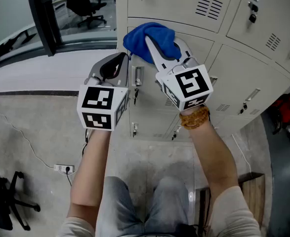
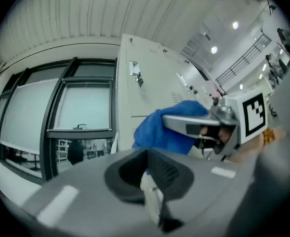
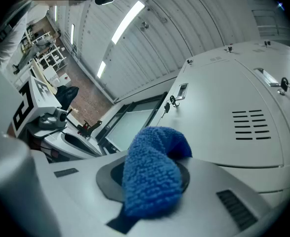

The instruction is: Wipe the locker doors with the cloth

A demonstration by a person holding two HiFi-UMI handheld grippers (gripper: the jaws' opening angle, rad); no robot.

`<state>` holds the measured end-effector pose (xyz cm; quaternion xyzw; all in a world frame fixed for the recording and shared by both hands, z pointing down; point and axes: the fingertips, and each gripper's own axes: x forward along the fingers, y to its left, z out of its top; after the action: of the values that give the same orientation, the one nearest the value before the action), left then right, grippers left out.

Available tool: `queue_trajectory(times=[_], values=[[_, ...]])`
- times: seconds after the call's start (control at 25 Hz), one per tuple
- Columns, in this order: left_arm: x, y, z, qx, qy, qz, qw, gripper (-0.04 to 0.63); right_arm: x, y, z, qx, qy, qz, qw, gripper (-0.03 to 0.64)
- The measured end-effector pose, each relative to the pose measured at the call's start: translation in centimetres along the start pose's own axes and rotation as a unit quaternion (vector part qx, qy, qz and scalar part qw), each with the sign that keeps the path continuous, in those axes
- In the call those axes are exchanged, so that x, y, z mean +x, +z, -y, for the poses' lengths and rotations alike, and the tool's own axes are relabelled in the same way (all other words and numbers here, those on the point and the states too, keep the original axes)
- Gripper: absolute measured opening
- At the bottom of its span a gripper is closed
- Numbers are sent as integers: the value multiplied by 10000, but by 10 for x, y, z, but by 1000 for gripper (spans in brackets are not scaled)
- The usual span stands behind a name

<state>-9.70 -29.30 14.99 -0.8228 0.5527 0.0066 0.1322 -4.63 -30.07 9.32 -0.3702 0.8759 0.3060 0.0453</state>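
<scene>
A blue cloth (image 1: 145, 36) is bunched against a beige locker door (image 1: 201, 43) near its upper left corner. My right gripper (image 1: 160, 47) is shut on the cloth, whose folds hide the fingertips. In the right gripper view the cloth (image 3: 152, 174) bulges out over the closed jaws in front of a vented door (image 3: 233, 88). My left gripper (image 1: 116, 63) hangs just left of it, shut on nothing, short of the lockers. The left gripper view has its own jaws (image 2: 152, 201) meeting in front, with the cloth (image 2: 159, 127) and the right gripper (image 2: 196, 125) beyond.
Keys hang from locks (image 1: 135, 98) on the lower doors. A glass wall (image 1: 61, 19) with an office chair (image 1: 88, 6) behind it stands to the left. A power strip (image 1: 63, 168) and cable lie on the floor, another chair (image 1: 1, 201) at lower left, a wooden pallet (image 1: 248, 196) at right.
</scene>
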Motion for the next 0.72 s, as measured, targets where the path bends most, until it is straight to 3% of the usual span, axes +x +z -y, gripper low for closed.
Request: queue_trajectory(times=[0.4,0.72], values=[[3,-27,-19,-85,45,-236,9997,2,23,-41,-7,-116,-114,-542,9984,23],[10,-79,3,-220,-98,-442,9987,2,6,-101,-45,-879,39,-946,9916,23]])
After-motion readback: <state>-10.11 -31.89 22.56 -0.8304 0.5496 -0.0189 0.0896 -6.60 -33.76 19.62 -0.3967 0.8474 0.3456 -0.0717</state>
